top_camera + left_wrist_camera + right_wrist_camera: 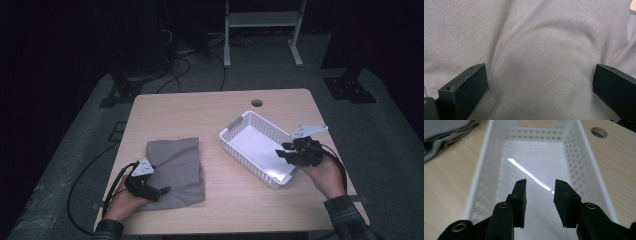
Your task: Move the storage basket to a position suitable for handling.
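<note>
Dark room, light wooden table [220, 107] with white perforated basket [235, 123] as landmark. Left gripper [162, 191] rests left of basket on folded grey cloth [182, 160], jaws wide. Right gripper [281, 153] hovers over basket's near-right end, jaws partly apart, nothing between.

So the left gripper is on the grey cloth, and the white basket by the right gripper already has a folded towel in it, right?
Not quite. The white basket is empty, as the right gripper view shows: only its bare shiny floor. The rest holds: the left gripper sits on the grey cloth, and the right gripper is by the basket.
</note>
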A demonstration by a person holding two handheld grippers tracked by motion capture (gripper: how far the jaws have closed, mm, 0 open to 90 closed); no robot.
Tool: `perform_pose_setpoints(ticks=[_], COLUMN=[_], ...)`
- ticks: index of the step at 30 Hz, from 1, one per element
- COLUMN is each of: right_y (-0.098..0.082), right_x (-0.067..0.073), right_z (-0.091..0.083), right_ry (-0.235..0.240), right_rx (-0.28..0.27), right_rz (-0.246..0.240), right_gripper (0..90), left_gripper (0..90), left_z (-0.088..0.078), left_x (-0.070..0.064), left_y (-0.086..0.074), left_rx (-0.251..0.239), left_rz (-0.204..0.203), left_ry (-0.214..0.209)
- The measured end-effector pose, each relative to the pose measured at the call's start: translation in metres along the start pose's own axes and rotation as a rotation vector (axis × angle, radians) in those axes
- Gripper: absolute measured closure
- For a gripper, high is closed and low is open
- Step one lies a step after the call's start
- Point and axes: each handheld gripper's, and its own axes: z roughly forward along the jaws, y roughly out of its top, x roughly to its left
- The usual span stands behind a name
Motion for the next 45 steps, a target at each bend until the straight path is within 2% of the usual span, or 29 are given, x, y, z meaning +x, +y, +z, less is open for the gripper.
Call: perform_pose_setpoints(ticks=[1, 2, 3, 4, 5, 7, 9, 12, 14, 19, 21, 26, 34, 40, 41, 44, 45], right_y=[0.000, 0.000, 0.000, 0.000, 0.000, 0.000, -0.001, -0.002, -0.002, -0.008, -0.009, -0.012, -0.013, -0.019, -0.022, -0.025, -0.030], right_x=[0.000, -0.016, -0.016, -0.029, -0.035, -0.039, -0.051, -0.057, -0.059, -0.063, -0.063, -0.064, -0.064, -0.062, -0.063, -0.066, -0.068], right_z=[0.000, 0.005, 0.005, 0.010, 0.013, 0.015, 0.021, 0.026, 0.028, 0.035, 0.036, 0.036, 0.035, 0.028, 0.025, 0.021, 0.016], right_ry=[0.000, -0.031, -0.031, -0.045, -0.059, -0.068, -0.088, -0.104, -0.107, -0.106, -0.107, -0.100, -0.091, -0.099, -0.116, -0.133, -0.147], right_rx=[0.000, 0.003, 0.003, 0.013, 0.015, 0.021, 0.030, 0.047, 0.054, 0.091, 0.095, 0.109, 0.118, 0.126, 0.131, 0.135, 0.132], right_rz=[0.000, 0.015, 0.015, 0.031, 0.032, 0.033, 0.042, 0.043, 0.043, 0.044, 0.044, 0.044, 0.060, 0.070, 0.097, 0.115, 0.142], right_gripper=[59.8, 59.8, 59.8, 59.9, 59.8, 59.9, 60.4, 62.5, 62.6, 69.7, 69.9, 76.9, 79.0, 81.5, 81.6, 81.6, 81.9], left_gripper=[0.0, 0.0, 0.0, 0.0, 0.0, 0.0, 0.0, 0.0, 0.0, 0.0, 0.0, 0.0, 0.0, 0.0, 0.0, 0.0, 0.0], left_z=[0.000, 0.000, 0.000, 0.000, 0.000, 0.000, 0.000, 0.000, 0.000, 0.000, 0.000, 0.000, 0.000, 0.000, 0.000, 0.000, 0.000], left_x=[0.000, 0.000, 0.000, 0.000, 0.000, 0.000, 0.000, 0.000, 0.000, 0.000, 0.000, 0.000, 0.000, 0.000, 0.000, 0.000, 0.000], left_y=[0.000, 0.000, 0.000, 0.000, 0.000, 0.000, 0.000, 0.000, 0.000, 0.000, 0.000, 0.000, 0.000, 0.000, 0.000, 0.000, 0.000], left_rx=[0.000, -0.002, -0.002, -0.002, -0.002, -0.002, -0.002, -0.002, -0.002, -0.002, -0.002, -0.002, -0.002, -0.002, -0.003, -0.003, -0.002], left_rz=[0.000, 0.000, 0.000, 0.000, 0.000, 0.000, 0.000, 0.000, 0.000, 0.000, 0.000, 0.000, 0.000, 0.000, 0.000, 0.000, 0.000], left_ry=[0.000, 0.001, 0.001, 0.001, 0.001, 0.001, 0.001, 0.001, 0.001, 0.001, 0.001, 0.001, 0.001, 0.001, 0.001, 0.001, 0.001])
